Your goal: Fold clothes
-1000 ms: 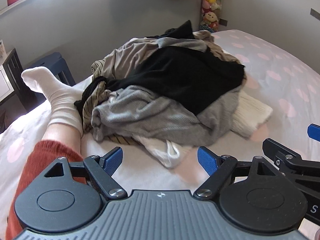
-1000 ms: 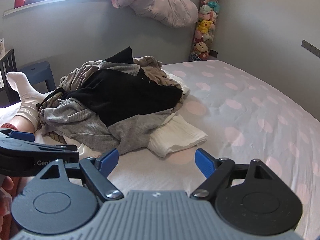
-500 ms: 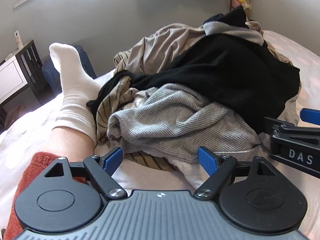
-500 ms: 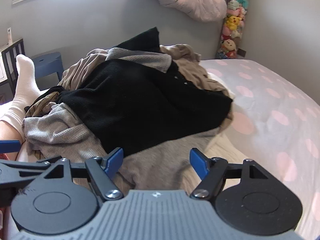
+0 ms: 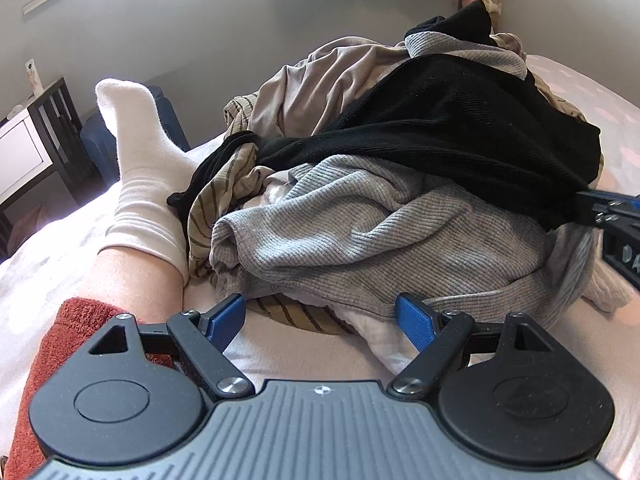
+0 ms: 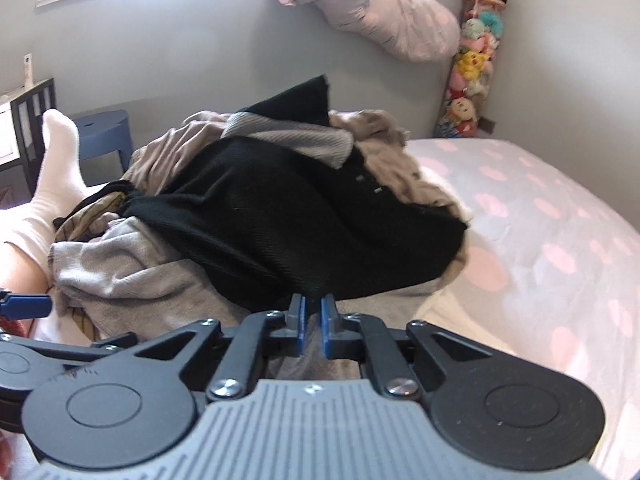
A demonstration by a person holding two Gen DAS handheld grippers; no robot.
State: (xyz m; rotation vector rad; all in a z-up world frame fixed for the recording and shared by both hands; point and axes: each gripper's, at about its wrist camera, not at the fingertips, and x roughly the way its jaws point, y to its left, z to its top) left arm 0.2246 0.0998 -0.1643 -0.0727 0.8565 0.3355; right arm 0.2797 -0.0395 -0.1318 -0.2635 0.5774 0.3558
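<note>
striped garment (image 5: 224, 184) mostly buried, right claw (image 5: 612, 216) cut off by edge

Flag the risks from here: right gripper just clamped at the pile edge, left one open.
1. The right gripper, jaws just closed, pinches the black garment at its edge; a thin bite may slip.
2. That garment lies over the grey ribbed top; lifting could drag the pile.
3. The left gripper is open, so one-point lifting bunches fabric.

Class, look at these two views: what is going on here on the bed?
A person sits on the bed with a tool in each hand, starting to fold a clothes pile. The right tool has just been closing and now pinches the lower edge of the black garment on top. The left tool is open at the pile's near edge, holding nothing.
</note>
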